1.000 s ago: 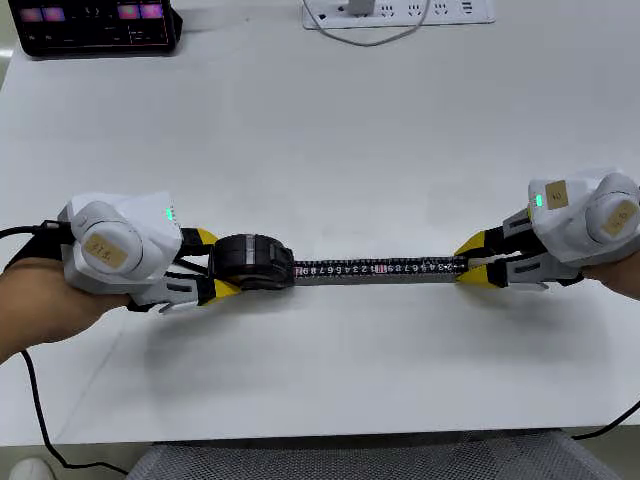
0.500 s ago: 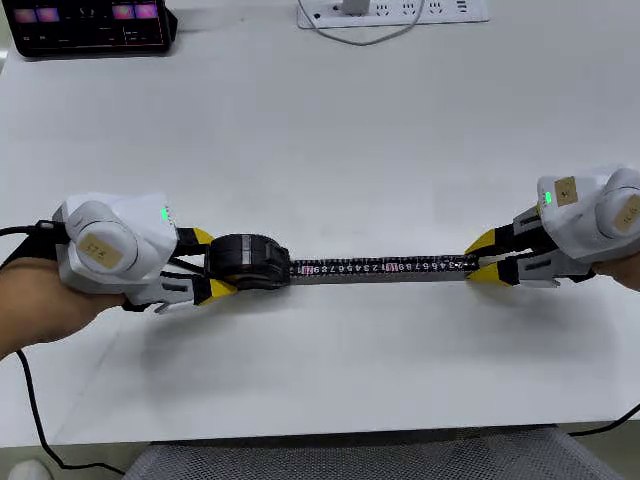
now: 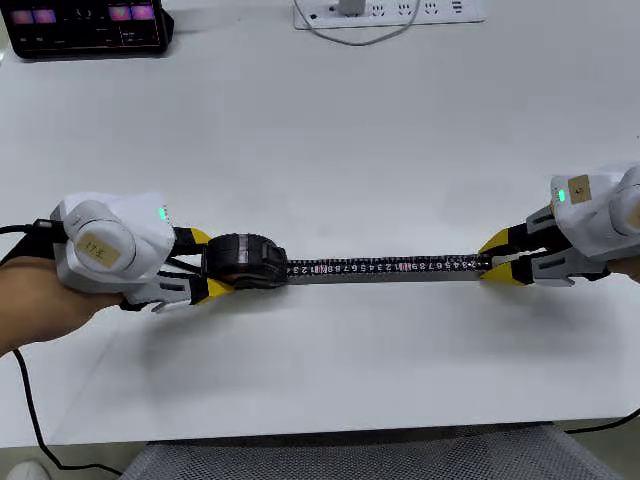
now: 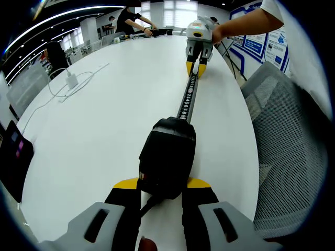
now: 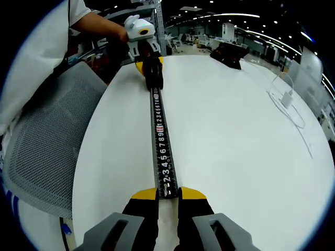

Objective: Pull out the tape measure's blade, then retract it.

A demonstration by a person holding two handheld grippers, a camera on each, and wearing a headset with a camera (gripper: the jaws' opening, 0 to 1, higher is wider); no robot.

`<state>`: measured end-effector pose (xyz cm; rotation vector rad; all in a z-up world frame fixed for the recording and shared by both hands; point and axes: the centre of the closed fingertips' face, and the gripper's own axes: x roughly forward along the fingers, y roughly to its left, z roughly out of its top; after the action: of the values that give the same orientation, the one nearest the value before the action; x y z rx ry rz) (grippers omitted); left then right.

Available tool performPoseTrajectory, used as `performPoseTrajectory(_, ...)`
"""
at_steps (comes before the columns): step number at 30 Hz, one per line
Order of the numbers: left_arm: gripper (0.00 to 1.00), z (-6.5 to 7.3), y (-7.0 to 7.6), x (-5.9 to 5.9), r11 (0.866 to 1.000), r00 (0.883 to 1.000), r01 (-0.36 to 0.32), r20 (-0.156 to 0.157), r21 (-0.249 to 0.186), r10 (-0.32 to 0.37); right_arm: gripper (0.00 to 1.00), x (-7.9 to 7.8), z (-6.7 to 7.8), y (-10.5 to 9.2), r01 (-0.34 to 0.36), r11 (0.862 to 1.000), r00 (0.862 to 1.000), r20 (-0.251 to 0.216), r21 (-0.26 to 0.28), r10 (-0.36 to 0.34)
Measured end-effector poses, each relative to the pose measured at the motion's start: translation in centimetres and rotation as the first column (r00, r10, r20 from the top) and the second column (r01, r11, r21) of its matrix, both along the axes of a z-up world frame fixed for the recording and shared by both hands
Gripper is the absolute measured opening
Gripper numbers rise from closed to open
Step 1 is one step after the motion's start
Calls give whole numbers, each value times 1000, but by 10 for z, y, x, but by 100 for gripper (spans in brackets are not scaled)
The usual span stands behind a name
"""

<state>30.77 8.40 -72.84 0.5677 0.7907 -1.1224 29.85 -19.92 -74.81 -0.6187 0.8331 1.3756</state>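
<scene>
Right tongs, clamped on springy blade tip, were drawn toward worktop's right edge; rigid case is clamped by left tongs.

Looks matt black, like rubbery plastic, on the tape measure case. Shines faintly along the dark blade, thin and smooth. Appears as smooth white plastic with a mild gloss on the shells of the left gripper and right gripper, matt yellow at the tips. Gleams softly across the smooth white table. Shows grey woven mesh on the chair.
</scene>
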Motion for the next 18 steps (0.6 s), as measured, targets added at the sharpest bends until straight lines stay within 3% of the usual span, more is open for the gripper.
performPoseTrajectory(10, 26, 0, -1, 1, 999, 999, -40, -13, -3, 40, 11, 1, 0, 3, 23, 1000, 1000, -4, -11, -23)
performPoseTrajectory(18, 26, 1, -1, 2, 999, 999, -34, -10, -7, 34, 11, 1, 0, 3, 12, 1000, 1000, 8, -25, -12)
